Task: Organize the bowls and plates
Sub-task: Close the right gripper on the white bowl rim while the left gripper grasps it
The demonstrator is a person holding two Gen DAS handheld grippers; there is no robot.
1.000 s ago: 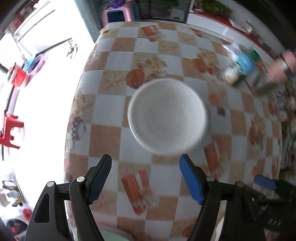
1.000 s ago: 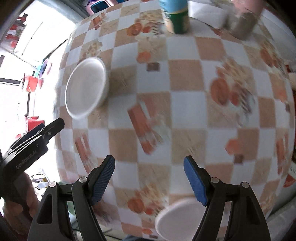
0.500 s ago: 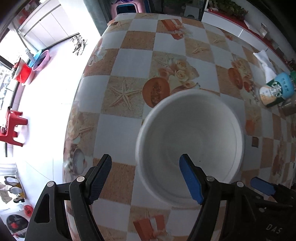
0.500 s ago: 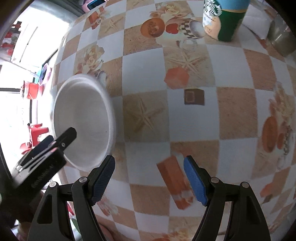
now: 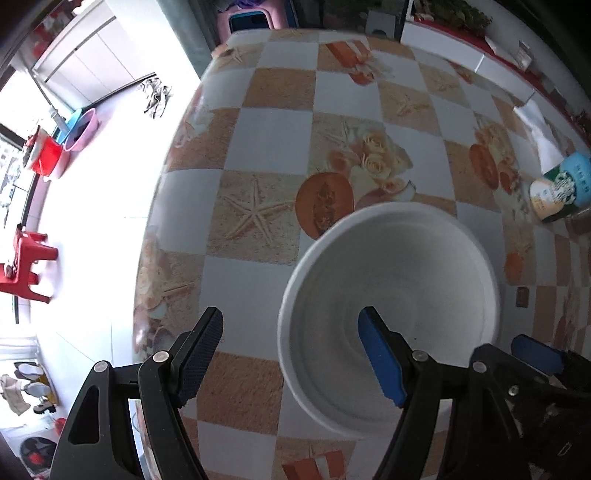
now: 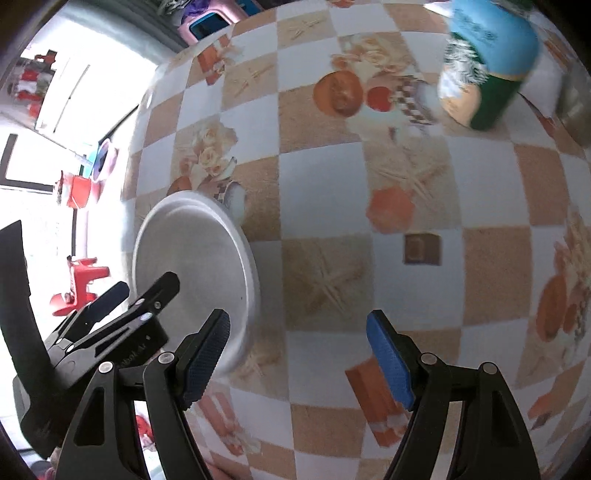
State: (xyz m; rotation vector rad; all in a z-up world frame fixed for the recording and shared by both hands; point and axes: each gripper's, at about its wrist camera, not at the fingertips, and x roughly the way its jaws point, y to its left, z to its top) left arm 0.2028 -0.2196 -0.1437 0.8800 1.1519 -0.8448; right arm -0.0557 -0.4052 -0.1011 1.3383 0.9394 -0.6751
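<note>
A white bowl (image 5: 406, 291) stands on the checked tablecloth (image 5: 266, 144) near the table's left edge. My left gripper (image 5: 291, 354) hangs open just above it. One blue fingertip (image 5: 376, 350) is over the bowl's inside and the other is outside its left rim, so the rim lies between the jaws with nothing pressed. In the right wrist view the same bowl (image 6: 199, 258) sits at the left, with the left gripper (image 6: 140, 291) over it. My right gripper (image 6: 299, 354) is open over bare cloth to the bowl's right, its left pad close to the rim.
A blue and green printed cup (image 6: 484, 66) and a metal cup (image 6: 576, 107) stand at the far right of the table. The table edge (image 5: 147, 236) drops to a bright floor with a red stool (image 5: 22, 266) and basins (image 5: 79, 129). A pink stool (image 5: 247, 18) stands beyond the far end.
Both grippers came forward and down toward the bowl, which now fills more of each view. The left gripper's right finger went from short of the bowl to over its inside. Both stayed open.
</note>
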